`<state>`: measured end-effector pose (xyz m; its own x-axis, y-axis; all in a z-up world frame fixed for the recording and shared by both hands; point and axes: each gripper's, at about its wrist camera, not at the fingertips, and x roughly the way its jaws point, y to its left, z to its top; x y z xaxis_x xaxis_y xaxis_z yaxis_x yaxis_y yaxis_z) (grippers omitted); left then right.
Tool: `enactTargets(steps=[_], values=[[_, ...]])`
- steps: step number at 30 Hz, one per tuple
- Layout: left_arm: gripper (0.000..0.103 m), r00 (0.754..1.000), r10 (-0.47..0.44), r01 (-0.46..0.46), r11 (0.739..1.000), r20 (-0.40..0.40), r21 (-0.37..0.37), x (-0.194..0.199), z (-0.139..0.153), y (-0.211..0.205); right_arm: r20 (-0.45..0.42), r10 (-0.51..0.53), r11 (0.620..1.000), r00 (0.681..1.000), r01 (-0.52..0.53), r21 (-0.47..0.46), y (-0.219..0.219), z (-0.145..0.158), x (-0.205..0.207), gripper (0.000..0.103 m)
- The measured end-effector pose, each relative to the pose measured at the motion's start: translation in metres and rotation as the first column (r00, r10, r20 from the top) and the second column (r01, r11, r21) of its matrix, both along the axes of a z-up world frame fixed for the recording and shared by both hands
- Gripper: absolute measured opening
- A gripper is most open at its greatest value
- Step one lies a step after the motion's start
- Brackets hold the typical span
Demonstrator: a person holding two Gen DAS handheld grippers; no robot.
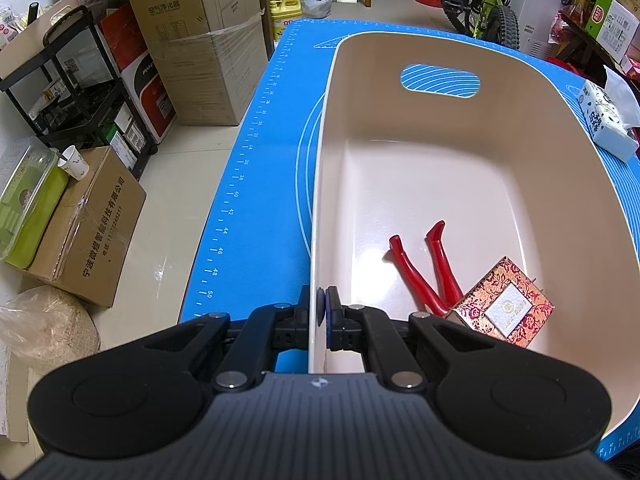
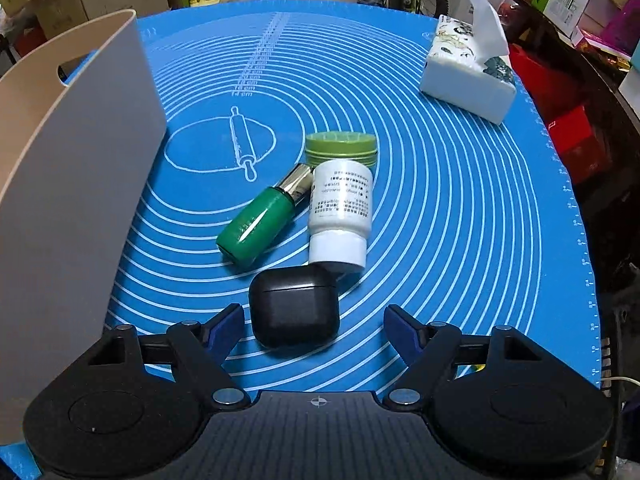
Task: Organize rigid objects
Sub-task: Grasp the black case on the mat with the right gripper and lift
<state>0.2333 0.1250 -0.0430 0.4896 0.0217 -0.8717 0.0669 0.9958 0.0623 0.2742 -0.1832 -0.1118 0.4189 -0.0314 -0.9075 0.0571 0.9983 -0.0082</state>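
A beige plastic bin stands on the blue mat. My left gripper is shut on its near left wall, one pad on each side of the rim. Inside lie red-handled pliers and a small red-and-gold patterned box. In the right wrist view the bin rises at the left. My right gripper is open low over the mat, and a black earbud case lies between its fingertips, which do not press on it. Beyond lie a green bottle, a white pill bottle and a green tin.
A tissue box sits at the mat's far right corner. Cardboard boxes, a black rack and a sack crowd the floor left of the table. A bicycle stands behind it, and dark shelves run along the right.
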Motion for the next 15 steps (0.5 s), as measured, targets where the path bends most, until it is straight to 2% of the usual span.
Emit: enactTargets(steps=[4, 9, 10, 15], values=[[0.007, 1.000, 0.001, -0.001, 1.000, 0.000, 0.000, 0.000, 0.000, 0.000, 0.005, -0.013, 1.000, 1.000, 0.013, 0.005, -0.002, -0.005, 0.002, 0.077], [0.007, 1.000, 0.001, -0.001, 1.000, 0.000, -0.001, 0.000, 0.000, 0.000, 0.018, 0.004, 1.000, 1.000, -0.004, 0.014, 0.003, -0.004, 0.000, 0.062], [0.007, 1.000, 0.000, 0.000, 1.000, 0.000, 0.000, 0.000, 0.000, 0.000, 0.019, 0.009, 1.000, 1.000, -0.009, 0.013, 0.005, -0.004, -0.001, 0.054], [0.007, 1.000, 0.001, -0.001, 1.000, 0.000, -0.001, 0.000, 0.000, 0.000, -0.005, 0.012, 1.000, 1.000, -0.012, 0.019, 0.009, -0.002, -0.002, 0.053]])
